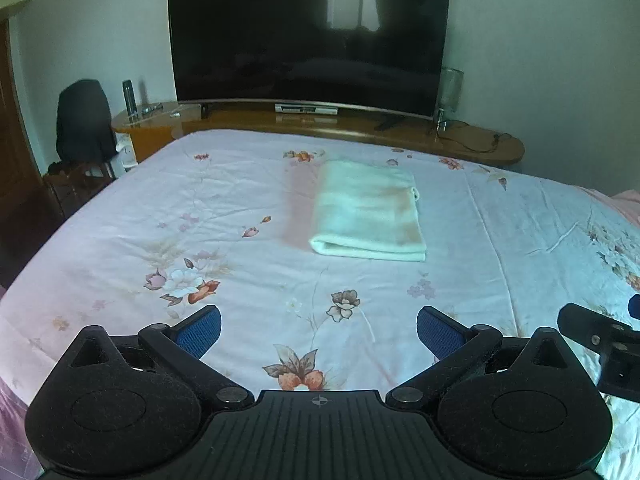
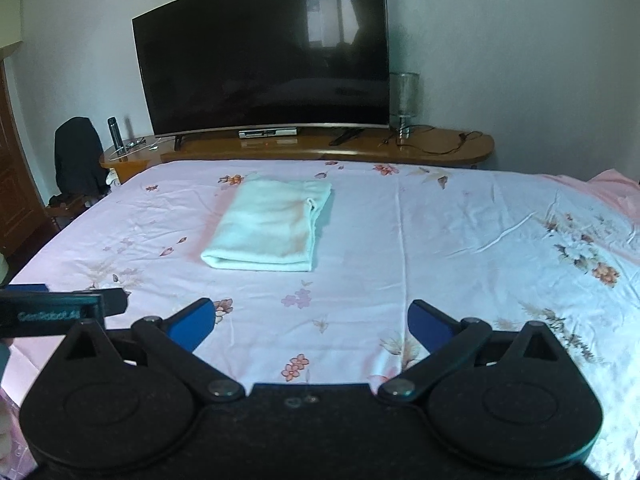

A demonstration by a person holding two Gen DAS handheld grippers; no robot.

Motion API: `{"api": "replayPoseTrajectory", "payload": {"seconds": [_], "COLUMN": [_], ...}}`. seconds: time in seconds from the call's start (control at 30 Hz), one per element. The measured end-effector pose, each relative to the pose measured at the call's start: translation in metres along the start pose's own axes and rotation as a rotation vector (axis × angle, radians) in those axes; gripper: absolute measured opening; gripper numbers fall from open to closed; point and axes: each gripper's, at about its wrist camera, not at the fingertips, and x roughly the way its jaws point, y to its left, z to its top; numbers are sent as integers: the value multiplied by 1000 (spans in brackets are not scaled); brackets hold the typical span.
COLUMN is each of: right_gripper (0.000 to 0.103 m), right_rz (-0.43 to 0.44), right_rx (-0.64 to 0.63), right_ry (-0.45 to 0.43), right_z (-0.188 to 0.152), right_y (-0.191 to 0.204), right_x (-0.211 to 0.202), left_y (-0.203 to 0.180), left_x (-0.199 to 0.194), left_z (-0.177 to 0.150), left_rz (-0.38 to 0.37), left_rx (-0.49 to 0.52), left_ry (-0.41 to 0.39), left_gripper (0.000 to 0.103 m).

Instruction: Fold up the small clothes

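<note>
A small pale garment (image 1: 368, 212) is lying on the bed (image 1: 160, 220), already folded into a neat rectangle with a rounded fold at the near edge and the loose layers at the far right corner. It is sitting a little beyond the middle of the flowered sheet, well apart from both tools. Judging from this, the folding of this piece seems to be finished or almost finished; perhaps one more fold in half is possible, but I cannot say it is needed. No other clothes are showing on the bed, so I cannot tell whether more pieces are waiting.

The left gripper (image 1: 319, 330) is hovering low over the near part of the bed, its jaws standing wide and holding nothing. The right gripper (image 2: 310, 324) is doing the same beside it, jaws wide and empty.

No basket, box or drawer for clothes is appearing in either view. Behind the bed a television (image 1: 308, 32) is standing on a long wooden worktop (image 1: 480, 140), which is also carrying a dark flask (image 1: 129, 98) and a lamp (image 1: 450, 92).
</note>
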Motion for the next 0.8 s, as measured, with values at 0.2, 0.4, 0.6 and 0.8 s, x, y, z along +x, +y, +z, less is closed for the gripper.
{"api": "replayPoseTrajectory", "payload": {"seconds": [0.2, 0.4, 0.6, 0.8], "right_gripper": [103, 103, 103, 103], "right_rz": [-71, -101, -104, -90], "right_rx": [-4, -3, -1, -5], "right_ry": [-26, -36, -37, -36], "right_z": [-5, -8, -8, -8], "right_y": [-3, -6, -7, -8], "right_x": [-10, -15, -16, -16], "left_y": [-2, -6, -8, -10], "left_x": [-21, -32, -35, -38], "left_z": [-3, -4, -5, -4], "left_rz": [11, 29, 29, 30], "left_rx": [-2, 8, 13, 6], "left_ry": [-43, -64, -72, -78], "left_gripper": [103, 103, 103, 103]}}
